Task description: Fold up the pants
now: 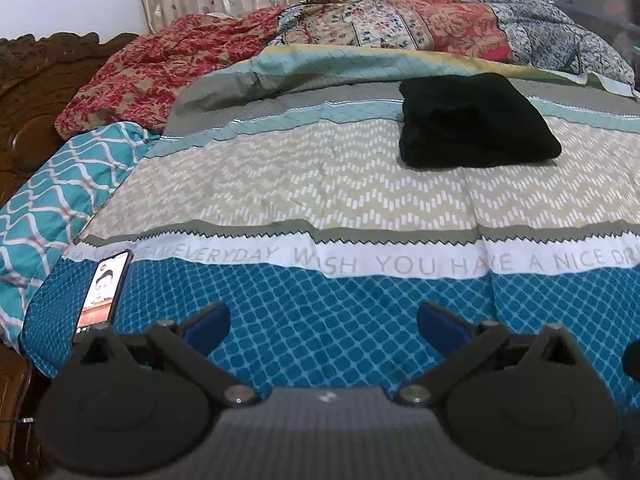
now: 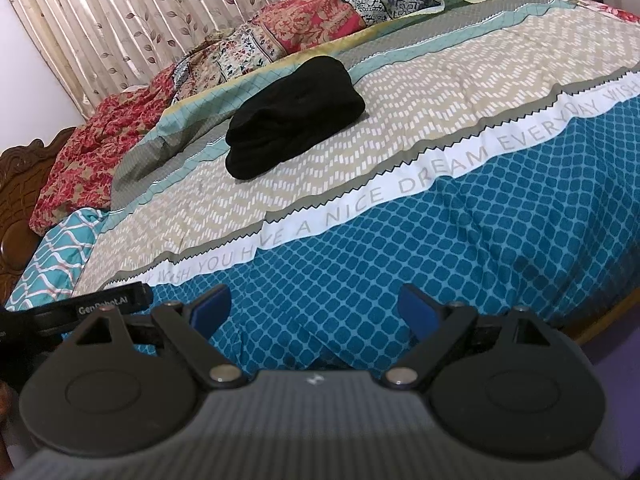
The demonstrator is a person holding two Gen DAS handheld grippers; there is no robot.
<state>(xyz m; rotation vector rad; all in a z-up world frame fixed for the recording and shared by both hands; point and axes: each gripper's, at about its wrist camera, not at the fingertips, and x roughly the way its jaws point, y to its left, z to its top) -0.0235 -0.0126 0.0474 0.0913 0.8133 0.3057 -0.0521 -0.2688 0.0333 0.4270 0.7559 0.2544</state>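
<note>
The black pants (image 1: 476,120) lie folded on the bedspread (image 1: 320,184); the left gripper (image 1: 324,324) and right gripper (image 2: 316,312) hang spread wide, empty, well apart from them.

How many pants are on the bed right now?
1: black pants, folded, on the bedspread's beige zigzag band, far from both open grippers. More may lie hidden in the heaped quilts.

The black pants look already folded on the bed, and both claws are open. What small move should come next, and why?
Probably only a small retreat: keep both claws away. The black pants lie in a compact folded stack on the bedspread, apart from the left claw and the right claw, which are open and hold nothing. No loose leg shows.
</note>
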